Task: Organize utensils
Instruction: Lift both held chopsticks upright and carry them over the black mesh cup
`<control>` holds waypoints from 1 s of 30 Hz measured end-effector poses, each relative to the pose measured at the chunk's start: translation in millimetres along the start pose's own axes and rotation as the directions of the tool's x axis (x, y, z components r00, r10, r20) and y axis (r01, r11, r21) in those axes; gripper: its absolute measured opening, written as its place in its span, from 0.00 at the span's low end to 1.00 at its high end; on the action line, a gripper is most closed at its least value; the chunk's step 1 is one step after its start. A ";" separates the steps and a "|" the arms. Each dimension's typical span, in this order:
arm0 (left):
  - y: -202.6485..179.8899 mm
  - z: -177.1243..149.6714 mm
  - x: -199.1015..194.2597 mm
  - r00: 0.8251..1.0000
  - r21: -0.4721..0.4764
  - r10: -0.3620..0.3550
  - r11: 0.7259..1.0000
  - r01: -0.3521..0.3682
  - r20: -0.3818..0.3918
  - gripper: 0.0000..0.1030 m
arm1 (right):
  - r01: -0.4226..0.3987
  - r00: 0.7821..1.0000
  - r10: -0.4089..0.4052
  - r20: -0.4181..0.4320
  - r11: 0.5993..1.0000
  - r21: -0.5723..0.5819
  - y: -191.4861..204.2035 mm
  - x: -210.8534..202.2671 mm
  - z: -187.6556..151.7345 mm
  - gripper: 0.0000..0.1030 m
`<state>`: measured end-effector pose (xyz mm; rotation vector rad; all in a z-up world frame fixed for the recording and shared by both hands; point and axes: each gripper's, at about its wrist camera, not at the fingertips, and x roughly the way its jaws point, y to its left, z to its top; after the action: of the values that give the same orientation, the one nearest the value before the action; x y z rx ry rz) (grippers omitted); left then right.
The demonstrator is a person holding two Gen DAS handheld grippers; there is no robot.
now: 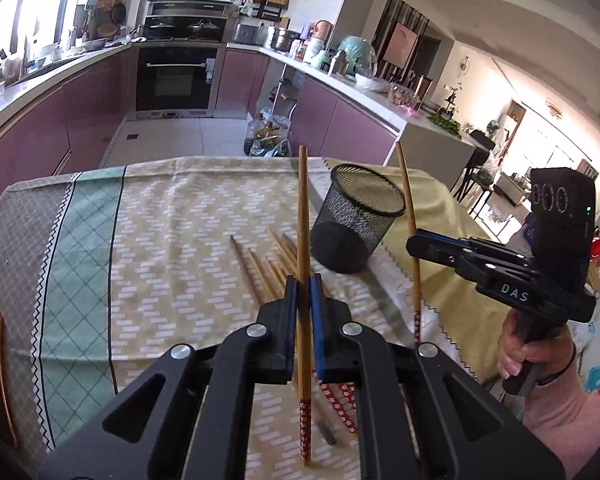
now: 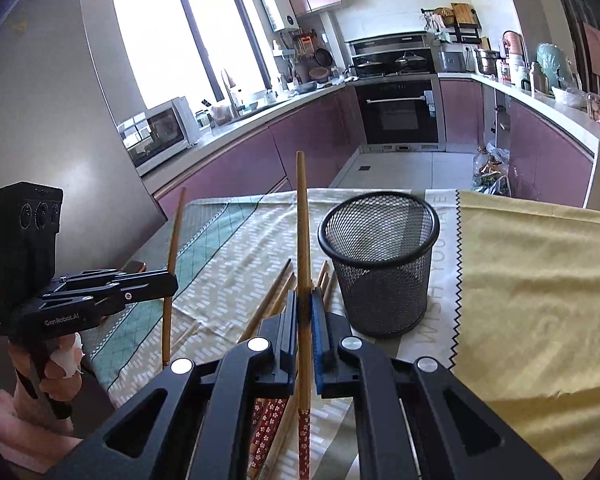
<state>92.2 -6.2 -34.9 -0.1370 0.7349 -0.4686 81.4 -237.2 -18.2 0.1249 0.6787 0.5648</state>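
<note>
The left gripper (image 1: 304, 280) and right gripper (image 2: 306, 294) each pinch one chopstick between closed jaws, near the mesh cup (image 2: 380, 264) toward the worktop's (image 2: 540, 280) far edge.

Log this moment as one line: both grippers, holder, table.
left gripper: shut on wooden chopstick | right gripper: shut on second wooden chopstick | black mesh cup: upright, empty | loose chopsticks: on tablecloth

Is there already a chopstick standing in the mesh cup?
No, the mesh cup is empty inside; loose chopsticks lie beside it on the cloth.
</note>
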 end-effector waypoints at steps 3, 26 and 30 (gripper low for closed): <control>-7.0 11.4 -16.8 0.999 0.006 -0.036 0.999 0.036 0.041 0.07 | -0.003 0.999 0.004 0.040 1.000 -0.008 -0.3 -10.2 8.4 0.06; -79.0 139.2 -32.2 0.950 0.112 -0.062 0.993 0.028 0.306 0.07 | 0.062 0.955 -0.044 0.294 0.997 -0.052 -25.8 -58.1 104.6 0.06; -84.2 139.7 -2.5 0.968 0.123 -0.049 0.992 0.019 0.245 0.07 | 0.087 0.971 -0.073 0.228 0.995 -0.053 -36.6 -39.6 102.0 0.06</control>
<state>154.0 -85.7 93.4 -0.0934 0.4584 -0.5168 136.7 -282.0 72.6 0.1007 0.4421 0.4849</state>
